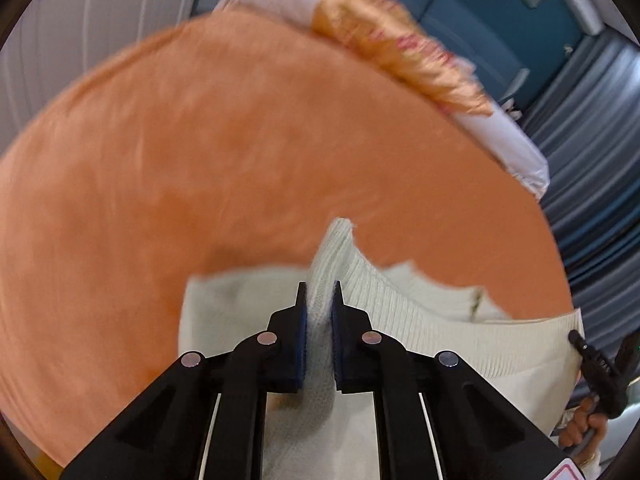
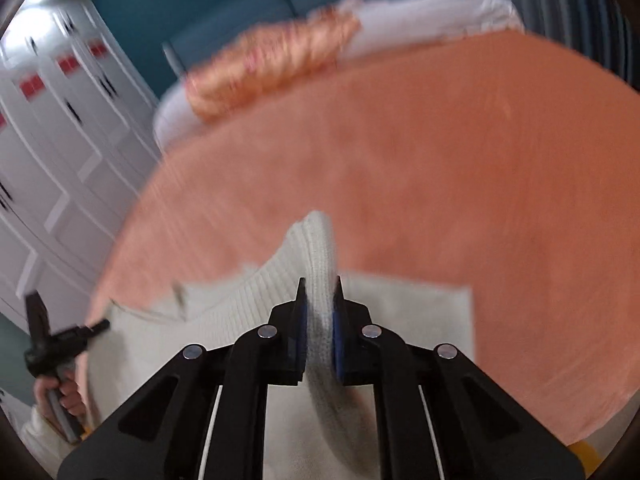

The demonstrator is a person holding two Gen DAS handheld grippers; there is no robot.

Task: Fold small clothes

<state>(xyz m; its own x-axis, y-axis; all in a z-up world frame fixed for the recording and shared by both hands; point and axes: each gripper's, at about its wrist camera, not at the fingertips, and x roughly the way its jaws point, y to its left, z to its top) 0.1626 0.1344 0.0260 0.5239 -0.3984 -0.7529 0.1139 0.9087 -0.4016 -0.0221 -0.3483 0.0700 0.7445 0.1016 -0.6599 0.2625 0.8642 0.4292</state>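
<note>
- My left hand-held gripper (image 1: pixel 319 300) is clamped narrow on a bunched fold of the cream knit garment (image 1: pixel 420 320); the ribbed fabric is squeezed between both blue pads.
- My right hand-held gripper (image 2: pixel 320 298) is pinched on another thick fold of the same cream knit garment (image 2: pixel 240 312), the wad filling the gap between its pads.
- The garment is raised at both pinched points and hangs over the orange bedspread (image 1: pixel 240 140), its lower part spread below the fingers.
- In the left view I see the other gripper at the far right edge, held in a hand (image 1: pixel 584 420).
- At the far end of the bed lies a white pillow (image 2: pixel 420 20) with an orange patterned cloth (image 2: pixel 272 64) on it.
- Both views are blurred.
</note>
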